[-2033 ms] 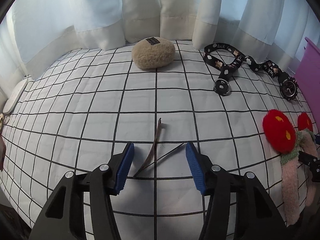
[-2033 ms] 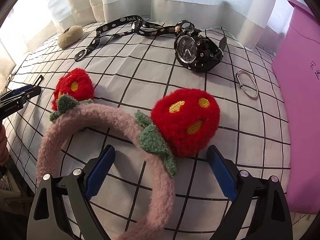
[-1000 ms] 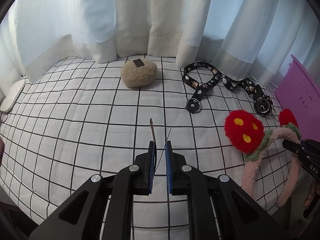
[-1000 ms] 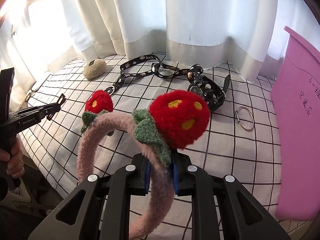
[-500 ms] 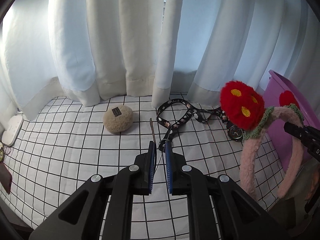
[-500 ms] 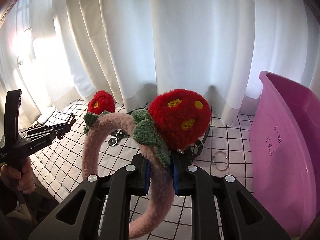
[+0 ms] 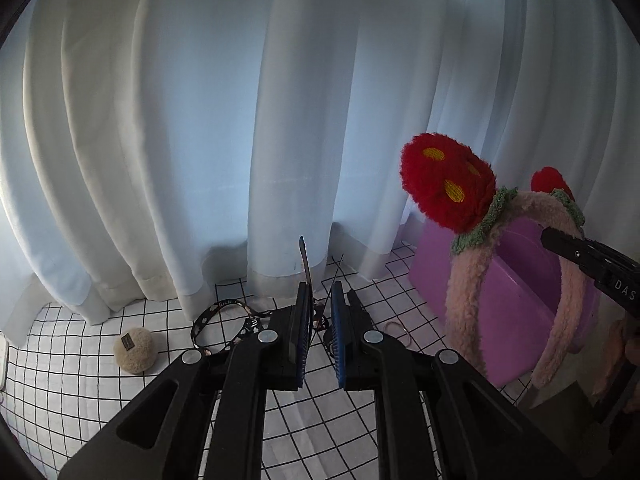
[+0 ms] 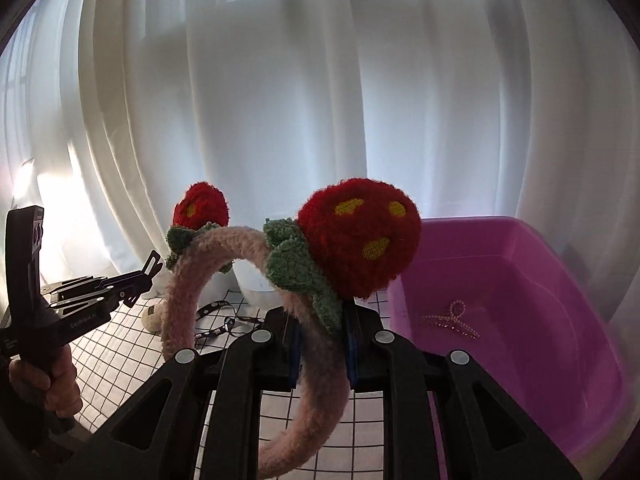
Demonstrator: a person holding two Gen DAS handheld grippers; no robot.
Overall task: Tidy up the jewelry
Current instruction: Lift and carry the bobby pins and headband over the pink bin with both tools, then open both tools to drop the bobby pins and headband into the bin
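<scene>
Headband (image 8: 308,392), pink and fuzzy with two red strawberry pompoms, sits pinched between the blue pads of the right tool (image 8: 320,356), whose jaws are pressed together on the band just below the nearer pompom. The band is held up in the air, arching to the left in the right wrist view, in front of the white curtain (image 8: 320,100). Just to the right stands the pink bin (image 8: 520,360), with a beaded hair clip (image 8: 452,320) lying on its floor.

The left tool (image 7: 320,312) is nearly closed, its pads gripping a thin dark hairpin (image 7: 305,258) that sticks up past the fingertips; a finer prong of it angles off to the right. It too is raised above the bench (image 7: 100,380), which is covered in a white cloth with a black grid. On that cloth lie a beige fuzzy pouch (image 7: 134,350), a patterned black lanyard (image 7: 224,320) and a thin ring (image 7: 396,326) near the bin. A hand (image 8: 56,384) grips the left tool's handle.
</scene>
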